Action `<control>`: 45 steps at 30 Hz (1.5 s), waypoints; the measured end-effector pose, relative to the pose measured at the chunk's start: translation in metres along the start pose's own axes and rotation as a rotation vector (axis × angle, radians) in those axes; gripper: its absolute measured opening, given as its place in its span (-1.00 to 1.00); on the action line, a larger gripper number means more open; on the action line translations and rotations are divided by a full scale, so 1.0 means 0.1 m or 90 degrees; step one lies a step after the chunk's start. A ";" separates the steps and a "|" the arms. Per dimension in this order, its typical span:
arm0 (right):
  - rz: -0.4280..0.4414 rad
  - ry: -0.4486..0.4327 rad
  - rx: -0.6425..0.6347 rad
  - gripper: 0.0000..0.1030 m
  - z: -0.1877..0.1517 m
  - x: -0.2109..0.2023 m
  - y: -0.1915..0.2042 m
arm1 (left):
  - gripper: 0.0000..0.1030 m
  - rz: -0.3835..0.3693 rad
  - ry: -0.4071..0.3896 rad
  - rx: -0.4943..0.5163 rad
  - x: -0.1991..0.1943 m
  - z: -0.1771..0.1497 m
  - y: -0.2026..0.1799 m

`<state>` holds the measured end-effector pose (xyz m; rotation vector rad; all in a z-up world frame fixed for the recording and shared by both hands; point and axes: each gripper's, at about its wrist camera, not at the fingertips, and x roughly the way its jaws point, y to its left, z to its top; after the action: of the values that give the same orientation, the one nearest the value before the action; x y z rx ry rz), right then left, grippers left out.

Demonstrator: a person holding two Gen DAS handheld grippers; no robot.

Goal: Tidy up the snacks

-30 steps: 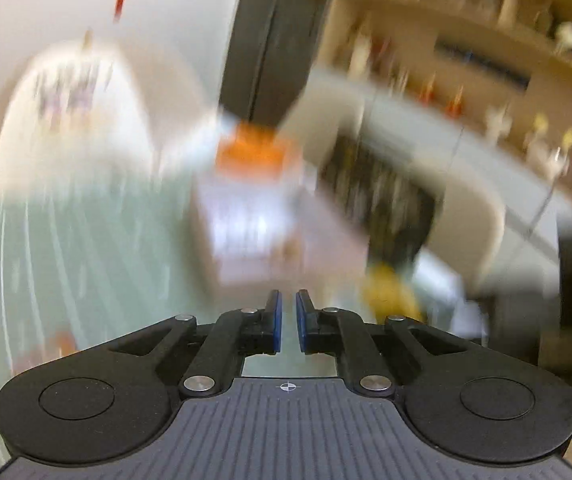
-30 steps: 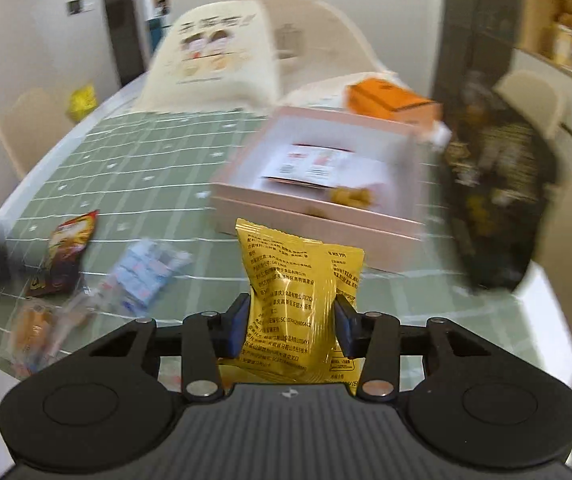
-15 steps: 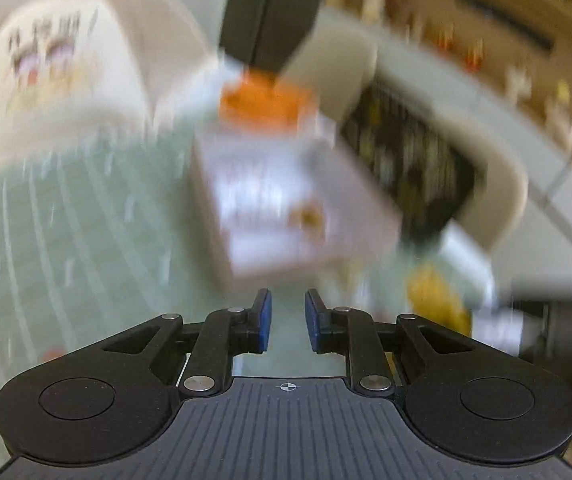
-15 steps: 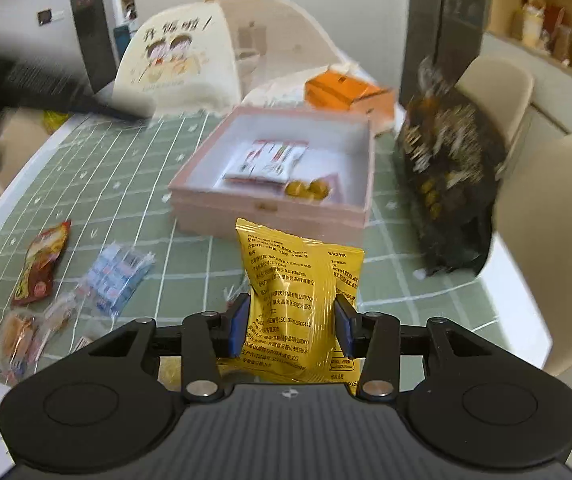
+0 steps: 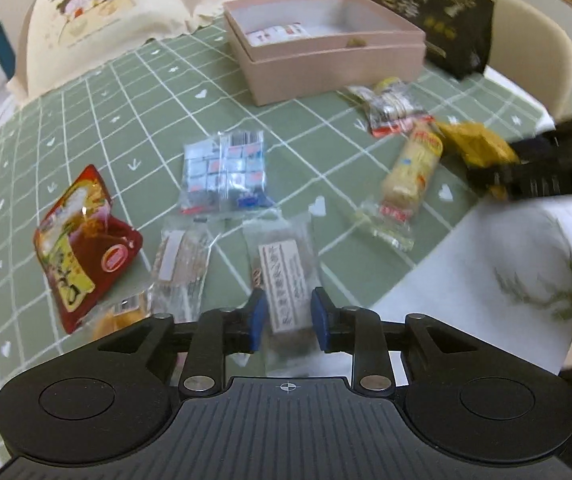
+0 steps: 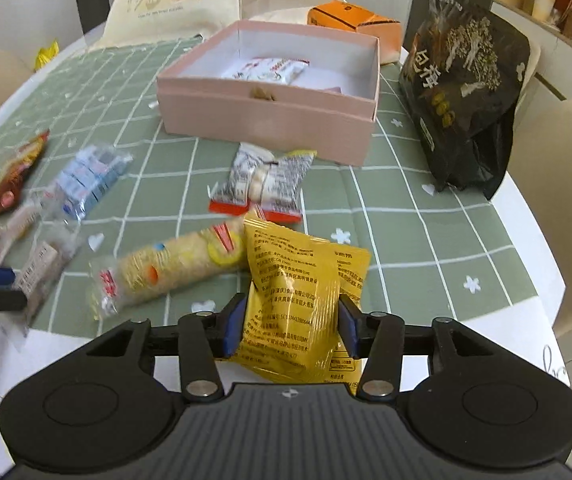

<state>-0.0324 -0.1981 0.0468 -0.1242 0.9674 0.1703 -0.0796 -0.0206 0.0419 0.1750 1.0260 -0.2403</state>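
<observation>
Two grippers low over the table: the left gripper (image 5: 286, 320), jaws just opening, straddles a clear-wrapped brown bar (image 5: 284, 280) untouched; the right gripper (image 6: 290, 326), jaws easing wider, brackets the yellow packet (image 6: 298, 296). Beyond, the pink box (image 6: 270, 112) holds a few snacks.

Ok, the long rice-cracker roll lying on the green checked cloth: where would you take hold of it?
Take the rice-cracker roll across its middle, from above, tongs crosswise to its length. It lies flat on the cloth, long and rounded, so only its narrow width would likely fit; the clear crimped ends look flimsy, and a yellow packet crowds one end.
</observation>
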 end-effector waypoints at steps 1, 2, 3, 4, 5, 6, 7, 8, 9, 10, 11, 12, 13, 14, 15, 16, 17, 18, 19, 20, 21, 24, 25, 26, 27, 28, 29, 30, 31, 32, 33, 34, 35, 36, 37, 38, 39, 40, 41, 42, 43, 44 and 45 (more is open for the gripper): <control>-0.001 0.001 0.000 0.12 -0.02 0.00 0.00 | -0.28 -0.013 0.002 -0.012 0.07 0.03 -0.01; 0.000 0.000 0.000 0.21 -0.04 0.00 0.01 | -0.05 -0.031 0.010 -0.027 0.15 0.06 -0.01; 0.002 -0.003 0.001 0.24 -0.06 0.01 0.02 | 0.07 -0.042 0.019 -0.035 0.21 0.08 0.00; 0.000 -0.009 -0.001 0.28 -0.08 0.01 0.04 | 0.17 -0.051 0.008 -0.030 0.24 0.10 -0.03; -0.004 -0.015 -0.004 0.30 -0.10 0.00 0.06 | 0.21 -0.049 0.002 -0.020 0.25 0.12 -0.05; -0.010 -0.019 -0.010 0.31 -0.11 0.01 0.08 | 0.21 -0.042 0.003 -0.009 0.25 0.12 -0.07; -0.018 -0.021 -0.014 0.31 -0.11 0.02 0.11 | 0.21 -0.039 0.005 -0.005 0.24 0.12 -0.09; -0.027 -0.021 -0.016 0.31 -0.10 0.03 0.12 | 0.21 -0.039 0.006 -0.003 0.24 0.10 -0.09; -0.037 -0.020 -0.015 0.31 -0.09 0.04 0.13 | 0.21 -0.040 0.007 0.002 0.23 0.08 -0.09; -0.046 -0.018 -0.010 0.31 -0.08 0.05 0.13 | 0.21 -0.041 0.008 0.009 0.22 0.07 -0.09; -0.052 -0.017 0.000 0.30 -0.07 0.06 0.11 | 0.21 -0.042 0.010 0.018 0.22 0.05 -0.10; -0.051 -0.016 0.010 0.28 -0.06 0.08 0.08 | 0.21 -0.043 0.012 0.022 0.21 0.04 -0.10; -0.050 -0.013 0.017 0.04 -0.05 0.07 0.05 | 0.21 -0.043 0.015 0.019 0.21 0.06 -0.10; -0.046 -0.015 0.016 -0.16 -0.03 0.05 0.04 | 0.17 -0.043 0.015 0.012 0.21 0.07 -0.09; -0.032 -0.017 0.012 -0.16 -0.01 0.00 0.03 | 0.13 -0.040 0.008 0.005 0.21 0.07 -0.08; -0.014 -0.020 0.015 -0.17 0.01 -0.05 0.02 | -0.03 -0.032 -0.004 0.002 0.22 0.08 -0.07; 0.001 -0.028 0.020 -0.17 0.02 -0.11 0.01 | -0.16 -0.029 -0.011 -0.002 0.23 0.08 -0.05; 0.010 -0.039 0.023 -0.18 0.04 -0.18 -0.01 | -0.20 -0.032 -0.020 -0.011 0.23 0.08 -0.04; 0.013 -0.051 0.025 -0.18 0.06 -0.26 -0.02 | -0.25 -0.036 -0.030 -0.011 0.21 0.06 -0.02; 0.014 -0.062 0.026 -0.18 0.08 -0.33 -0.03 | -0.26 -0.034 -0.043 -0.004 0.19 0.04 -0.03; 0.015 -0.074 0.027 -0.18 0.09 -0.40 -0.04 | -0.27 -0.028 -0.056 0.008 0.17 0.02 -0.04; 0.017 -0.102 0.041 -0.18 0.12 -0.57 -0.14 | -0.40 -0.036 -0.104 0.022 -0.02 0.05 -0.04; 0.014 -0.109 0.045 -0.18 0.12 -0.62 -0.17 | -0.73 -0.045 -0.124 0.019 -0.11 0.11 -0.03; 0.009 -0.116 0.050 -0.18 0.13 -0.66 -0.21 | -0.85 -0.060 -0.151 0.013 -0.23 0.22 0.00; 0.003 -0.123 0.055 -0.18 0.13 -0.70 -0.24 | -0.81 -0.076 -0.185 0.008 -0.35 0.36 0.02; -0.003 -0.130 0.062 -0.18 0.14 -0.74 -0.28 | -0.80 -0.084 -0.231 0.012 -0.49 0.57 0.03; -0.006 -0.137 0.068 -0.18 0.15 -0.78 -0.31 | -0.80 -0.080 -0.264 0.020 -0.58 0.74 0.03; -0.010 -0.144 0.072 -0.18 0.17 -0.82 -0.34 | -0.80 -0.075 -0.302 0.026 -0.66 0.93 0.04; -0.014 -0.151 0.075 -0.18 0.19 -0.84 -0.36 | -0.80 -0.076 -0.331 0.024 -0.71 1.11 0.07; -0.020 -0.155 0.077 -0.18 0.22 -0.85 -0.37 | -0.77 -0.083 -0.345 0.013 -0.74 1.27 0.11; -0.026 -0.158 0.077 -0.18 0.25 -0.86 -0.38 | -0.73 -0.094 -0.341 0.001 -0.73 1.38 0.15; -0.029 -0.160 0.076 -0.18 0.25 -0.87 -0.38 | -0.68 -0.114 -0.319 -0.017 -0.69 1.47 0.20; -0.029 -0.161 0.073 -0.17 0.26 -0.87 -0.38 | -0.67 -0.133 -0.290 -0.032 -0.63 1.50 0.23; -0.028 -0.158 0.072 -0.17 0.26 -0.86 -0.38 | -0.67 -0.147 -0.259 -0.044 -0.56 1.49 0.25; -0.025 -0.151 0.072 -0.17 0.25 -0.83 -0.38 | -0.67 -0.151 -0.218 -0.050 -0.47 1.41 0.24; -0.022 -0.143 0.074 -0.17 0.23 -0.80 -0.38 | -0.67 -0.148 -0.188 -0.044 -0.40 1.31 0.21; -0.018 -0.135 0.077 -0.17 0.22 -0.76 -0.38 | -0.66 -0.142 -0.152 -0.033 -0.32 1.17 0.15; -0.014 -0.124 0.081 -0.17 0.19 -0.70 -0.38 | -0.66 -0.139 -0.116 -0.026 -0.25 1.01 0.10; -0.009 -0.112 0.084 -0.17 0.17 -0.64 -0.37 | -0.66 -0.140 -0.082 -0.021 -0.19 0.87 0.06; -0.003 -0.097 0.085 -0.17 0.15 -0.56 -0.36 | -0.65 -0.141 -0.055 -0.020 -0.15 0.73 0.01; 0.006 -0.083 0.084 -0.15 0.12 -0.49 -0.35 | -0.65 -0.141 -0.027 -0.016 -0.10 0.59 -0.05; 0.023 -0.063 0.080 -0.12 0.10 -0.41 -0.33 | -0.65 -0.140 -0.014 -0.012 -0.07 0.47 -0.09; 0.042 -0.047 0.077 -0.11 0.08 -0.35 -0.31 | -0.65 -0.139 -0.007 -0.003 -0.05 0.38 -0.15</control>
<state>-0.0391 -0.2304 0.0811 0.0249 0.9059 0.1749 -0.0551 -0.0445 0.0651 0.0571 1.0351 -0.4361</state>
